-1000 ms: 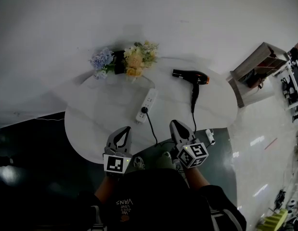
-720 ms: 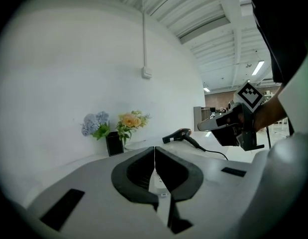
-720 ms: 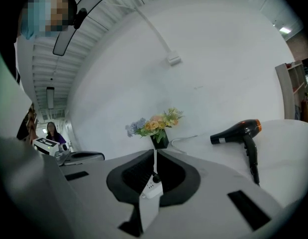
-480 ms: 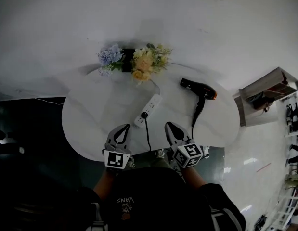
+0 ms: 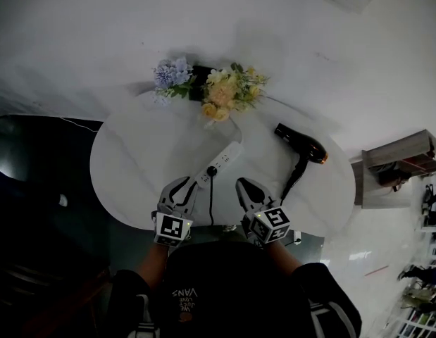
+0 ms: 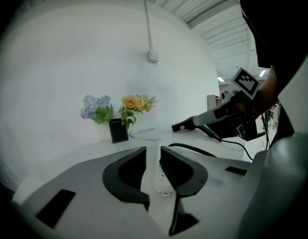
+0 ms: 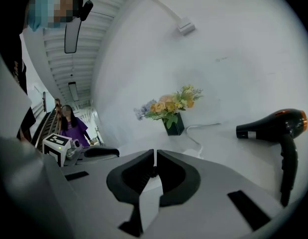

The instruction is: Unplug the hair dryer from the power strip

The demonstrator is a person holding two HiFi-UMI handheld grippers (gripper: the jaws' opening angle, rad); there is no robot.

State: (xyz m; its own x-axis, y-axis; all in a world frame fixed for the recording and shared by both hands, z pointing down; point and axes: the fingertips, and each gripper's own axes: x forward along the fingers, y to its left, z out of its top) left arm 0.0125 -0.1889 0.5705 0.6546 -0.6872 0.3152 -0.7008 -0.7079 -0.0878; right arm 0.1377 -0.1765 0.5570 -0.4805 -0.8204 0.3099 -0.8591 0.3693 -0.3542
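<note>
A white power strip [image 5: 222,160] lies on the round white table [image 5: 133,160] with a black plug [image 5: 212,170] in its near end. The plug's black cord [image 5: 209,201] runs toward me. Farther right lies the black hair dryer [image 5: 302,146] [image 7: 275,126]. My left gripper [image 5: 185,186] [image 6: 153,151] points at the strip's near end. Its jaws are opening with a narrow gap and nothing between the pads. The strip [image 6: 161,179] shows just beyond them. Right of the cord, my right gripper [image 5: 244,186] [image 7: 154,156] is shut and holds nothing.
A dark vase of blue and yellow flowers [image 5: 210,86] [image 7: 173,118] stands at the table's far edge by the white wall. A shelf unit [image 5: 401,164] stands on the floor to the right. A person in purple [image 7: 71,126] is far behind.
Both grippers have moved forward and down over the table's near edge, closer to the power strip. The left jaws have parted slightly.
</note>
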